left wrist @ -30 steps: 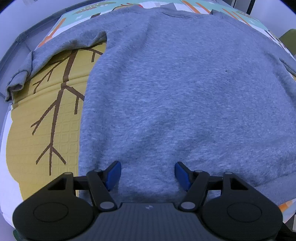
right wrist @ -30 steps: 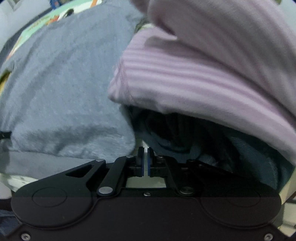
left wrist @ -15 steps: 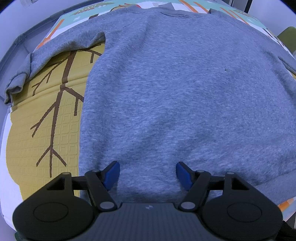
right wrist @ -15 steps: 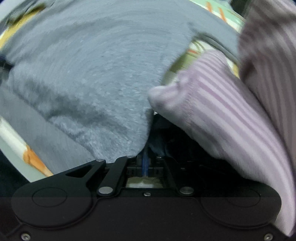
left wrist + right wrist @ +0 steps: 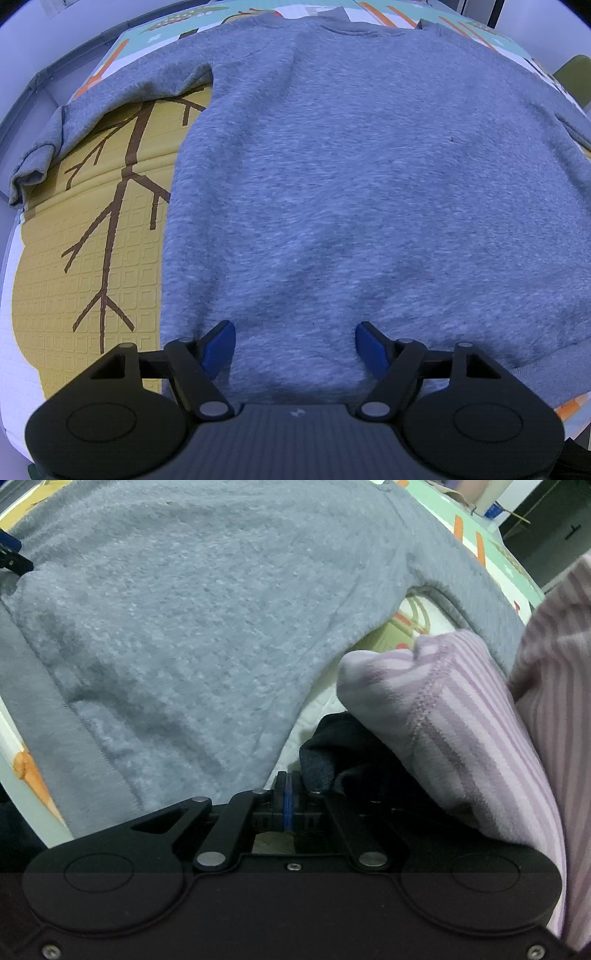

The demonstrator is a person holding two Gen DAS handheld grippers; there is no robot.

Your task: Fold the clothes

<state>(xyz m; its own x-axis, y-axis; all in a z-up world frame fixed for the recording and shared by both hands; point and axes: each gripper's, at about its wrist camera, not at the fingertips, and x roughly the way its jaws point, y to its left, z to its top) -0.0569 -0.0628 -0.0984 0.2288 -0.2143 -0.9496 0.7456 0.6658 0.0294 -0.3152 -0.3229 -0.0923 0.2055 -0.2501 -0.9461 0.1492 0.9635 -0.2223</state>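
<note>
A grey sweatshirt (image 5: 351,177) lies spread flat on a patterned mat (image 5: 74,258), neck at the far end, its left sleeve (image 5: 110,99) stretched out to the far left. My left gripper (image 5: 295,345) is open, its blue pads on either side of the sweatshirt's near hem. In the right wrist view the sweatshirt (image 5: 184,627) fills the left side. My right gripper (image 5: 288,790) is shut, pads together, beside the sweatshirt's lower right corner; I cannot tell whether any cloth is pinched between them.
A pile of pink striped clothing (image 5: 461,720) lies close on the right over a dark blue garment (image 5: 332,753). The mat's edge (image 5: 26,760) runs at the near left. A grey wall base (image 5: 22,96) lies beyond the mat at the far left.
The right gripper has swung left, away from the striped pile towards the sweatshirt's corner, staying shut. The left gripper has drifted slightly over the hem and stays open.
</note>
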